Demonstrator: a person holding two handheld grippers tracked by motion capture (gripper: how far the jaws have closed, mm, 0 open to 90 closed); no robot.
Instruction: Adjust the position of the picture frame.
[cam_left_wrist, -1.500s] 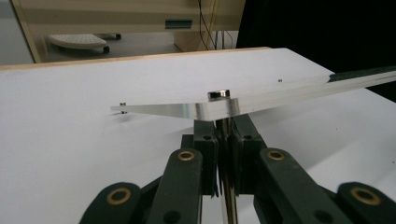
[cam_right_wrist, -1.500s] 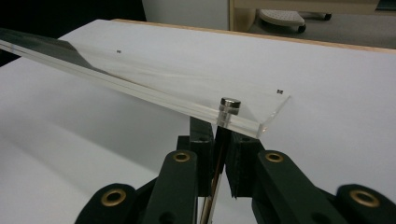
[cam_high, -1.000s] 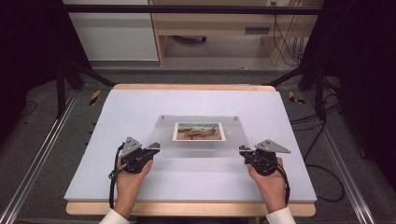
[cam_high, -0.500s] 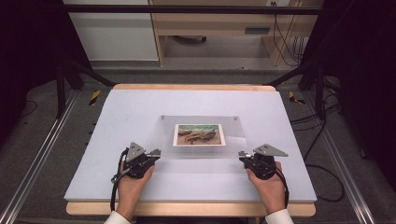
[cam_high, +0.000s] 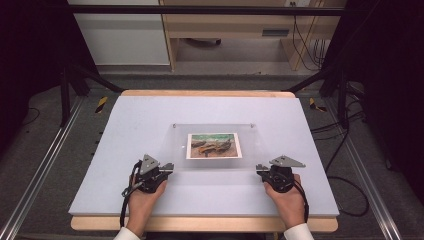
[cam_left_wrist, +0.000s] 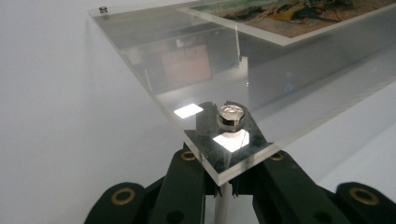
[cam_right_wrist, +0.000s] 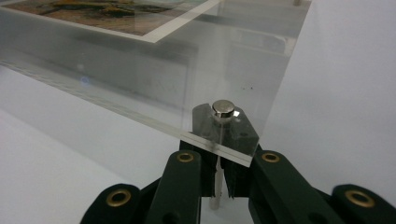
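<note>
Both tongs have slid back toward the person over the last second, and the clear acrylic frame (cam_high: 215, 146) with the boat picture (cam_high: 213, 145) has come along with them, so it's being dragged to the near edge of the bench (cam_high: 125, 120). Left tongs (cam_high: 167, 166) are clamped on the near-left standoff post (cam_left_wrist: 229, 117), right tongs (cam_high: 260, 168) on the near-right post (cam_right_wrist: 223, 108). Frame sits mid-bench. Can't make out the posts' feet; jaws and acrylic cover them, and the glare hides plenty.
</note>
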